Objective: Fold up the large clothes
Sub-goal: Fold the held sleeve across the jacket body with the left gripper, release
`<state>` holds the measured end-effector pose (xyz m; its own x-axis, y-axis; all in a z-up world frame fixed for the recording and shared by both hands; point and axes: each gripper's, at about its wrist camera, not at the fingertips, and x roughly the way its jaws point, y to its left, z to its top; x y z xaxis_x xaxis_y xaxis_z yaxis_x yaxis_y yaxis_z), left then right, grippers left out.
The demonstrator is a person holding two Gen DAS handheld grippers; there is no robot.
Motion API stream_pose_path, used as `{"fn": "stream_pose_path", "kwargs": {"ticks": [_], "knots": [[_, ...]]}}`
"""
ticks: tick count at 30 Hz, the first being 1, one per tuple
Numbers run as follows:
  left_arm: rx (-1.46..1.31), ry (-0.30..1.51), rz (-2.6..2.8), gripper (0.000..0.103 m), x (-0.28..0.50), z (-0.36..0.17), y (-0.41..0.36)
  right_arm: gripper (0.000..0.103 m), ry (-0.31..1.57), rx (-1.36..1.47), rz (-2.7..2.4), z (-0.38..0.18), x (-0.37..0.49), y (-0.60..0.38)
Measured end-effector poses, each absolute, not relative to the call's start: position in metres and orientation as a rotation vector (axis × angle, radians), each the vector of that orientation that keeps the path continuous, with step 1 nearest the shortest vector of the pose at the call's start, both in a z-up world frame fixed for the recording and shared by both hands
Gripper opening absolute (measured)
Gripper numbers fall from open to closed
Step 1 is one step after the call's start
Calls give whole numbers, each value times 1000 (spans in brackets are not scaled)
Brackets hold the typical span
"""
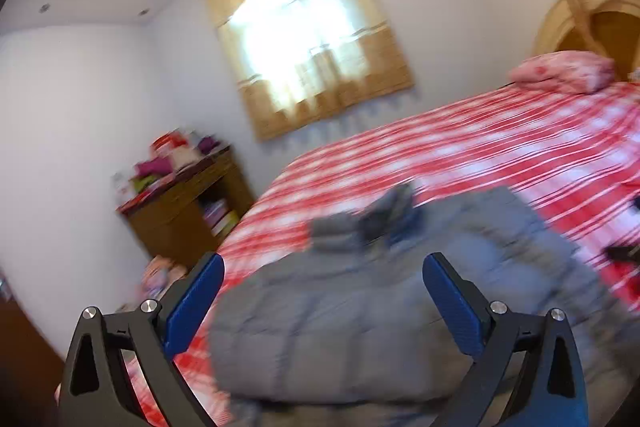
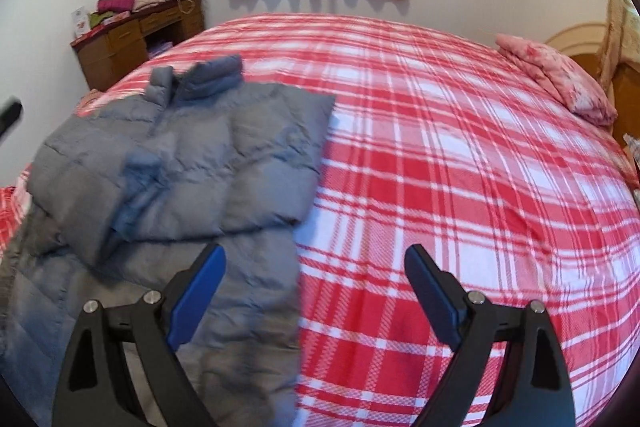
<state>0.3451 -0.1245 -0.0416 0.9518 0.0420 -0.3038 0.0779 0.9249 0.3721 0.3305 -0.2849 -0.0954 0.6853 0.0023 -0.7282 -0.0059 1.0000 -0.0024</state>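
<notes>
Both claws gape empty over the half-folded grey puffer jacket (image 2: pixel 180 163) on the plaid bed (image 2: pixel 460 187).
Left claw (image 1: pixel 324 303) and right claw (image 2: pixel 316 295) grip nothing; the puffy folded sleeve may spring open, or the slippery padding slide.

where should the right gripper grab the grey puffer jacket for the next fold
Probably the bottom hem of the grey puffer jacket, the unfolded lower panel nearest the open right gripper. Come in from the near edge, low over the plaid bedspread: the sleeves already lie folded across the chest.

Bright daylight through the curtained window (image 1: pixel 304 55), glare there; left view motion-blurred, fisheye-bent dark corners.
</notes>
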Motion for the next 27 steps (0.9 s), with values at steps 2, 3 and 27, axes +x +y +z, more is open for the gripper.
{"fn": "stream_pose_path", "kwargs": {"ticks": [2,3,27], "knots": [[374,399,100,100,367,-56,-86,100,799,-6,42,-83,335,-269],[359,444,141,100,376,-63,-70,100,801,-6,57,-80,339,-260],[152,830,436,100,417,-167,79,27,986,-72,166,-133,377,-191]]}}
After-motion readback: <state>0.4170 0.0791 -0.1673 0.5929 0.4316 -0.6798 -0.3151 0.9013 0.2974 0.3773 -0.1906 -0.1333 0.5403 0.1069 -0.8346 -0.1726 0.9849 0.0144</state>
